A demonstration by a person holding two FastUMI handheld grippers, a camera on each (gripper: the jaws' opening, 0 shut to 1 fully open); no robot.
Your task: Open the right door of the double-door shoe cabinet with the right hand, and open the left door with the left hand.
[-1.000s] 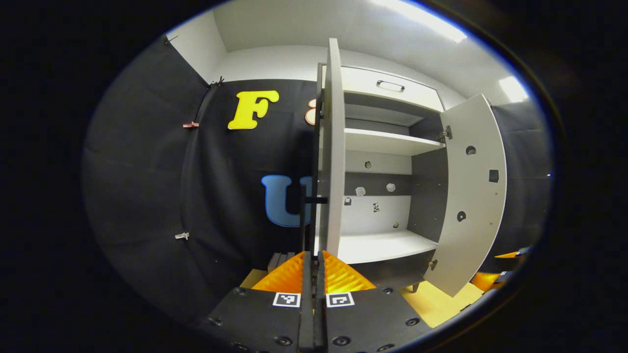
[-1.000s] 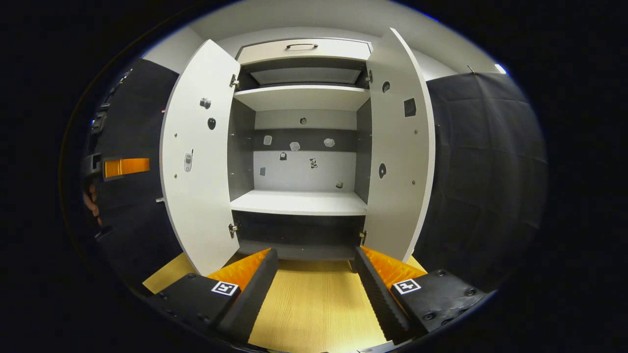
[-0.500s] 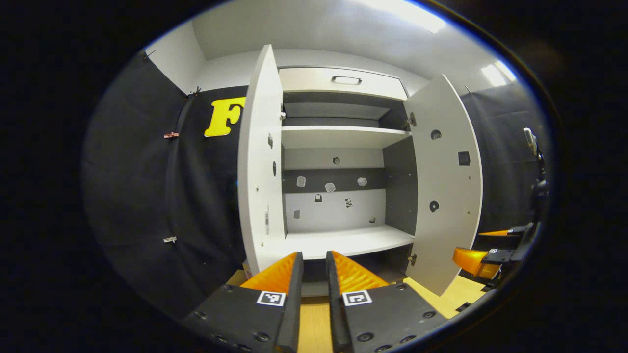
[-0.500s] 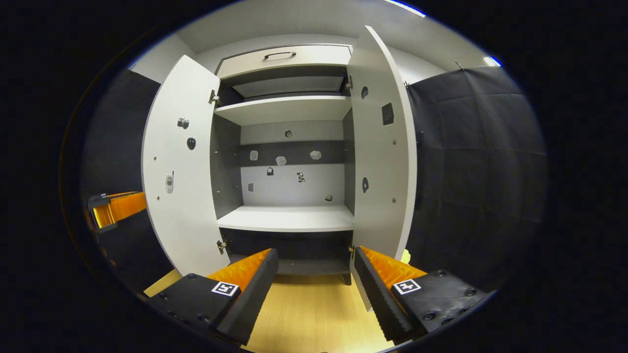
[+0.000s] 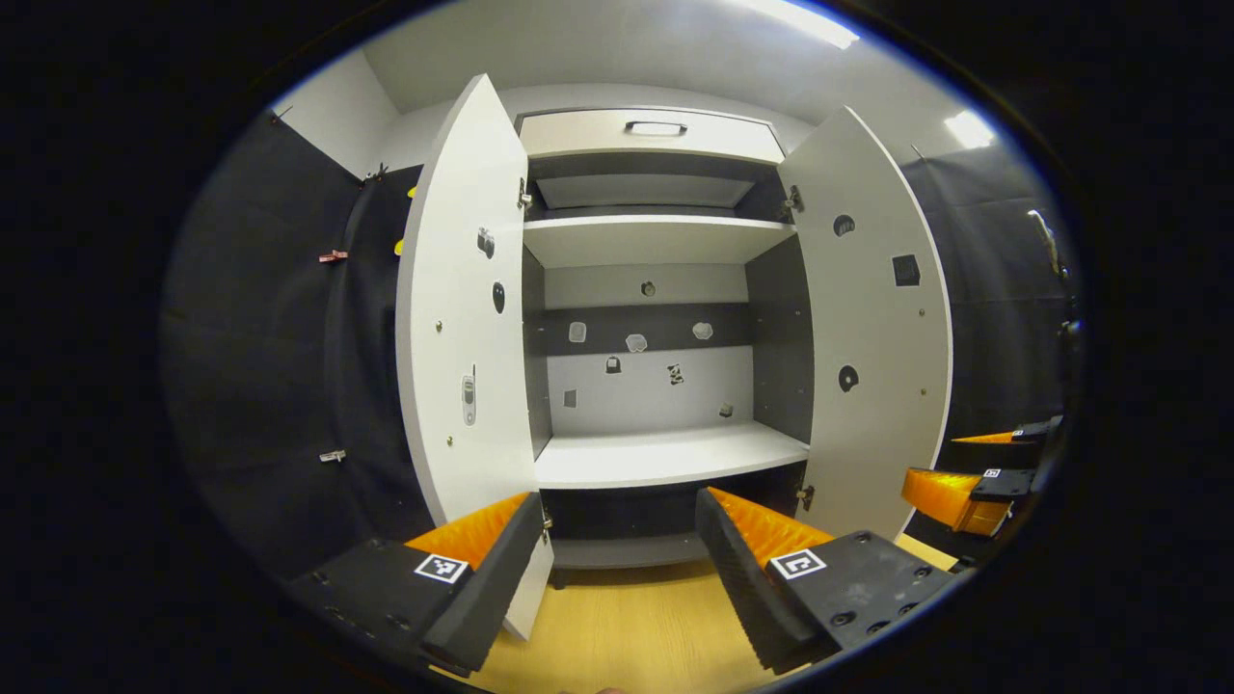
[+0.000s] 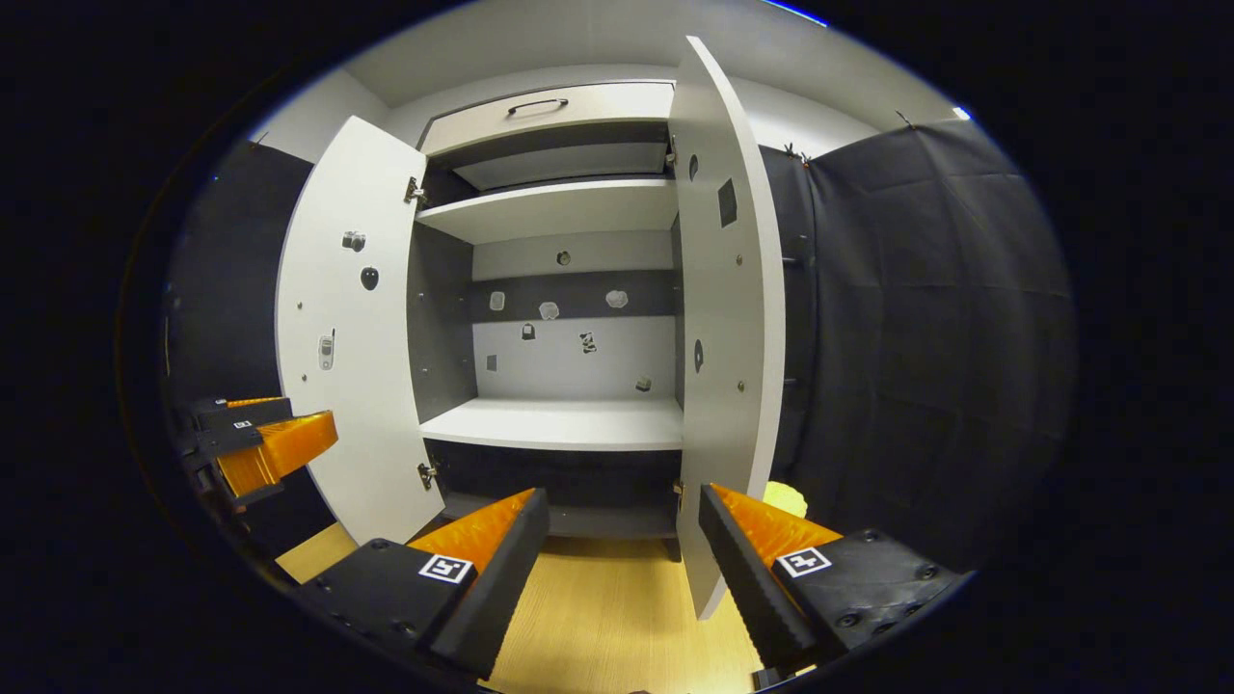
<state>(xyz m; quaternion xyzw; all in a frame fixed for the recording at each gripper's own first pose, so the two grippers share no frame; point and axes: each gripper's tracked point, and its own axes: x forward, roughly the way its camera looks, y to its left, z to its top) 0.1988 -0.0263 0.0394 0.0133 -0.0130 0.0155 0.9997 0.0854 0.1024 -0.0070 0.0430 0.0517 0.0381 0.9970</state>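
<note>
1. The left door of the shoe cabinet stands swung wide, its inner face towards the camera. It reads as a stiff, light panel on two hinges; it should swing freely, and the free vertical edge looks like the best place to take hold.
2. The left gripper hangs in front of the cabinet with its fingers spread wide, holding nothing, its left finger just beside the door's lower corner in the left gripper view.
3. Between the doors, the white shelf lies bare, with open wooden floor below giving free room to draw back.
4. The right door is also open, seen nearly edge-on in the right gripper view, its thin free edge near the black cloth.
5. The right gripper is spread and empty, close under that door's bottom edge; that edge could likely catch a finger.
</note>
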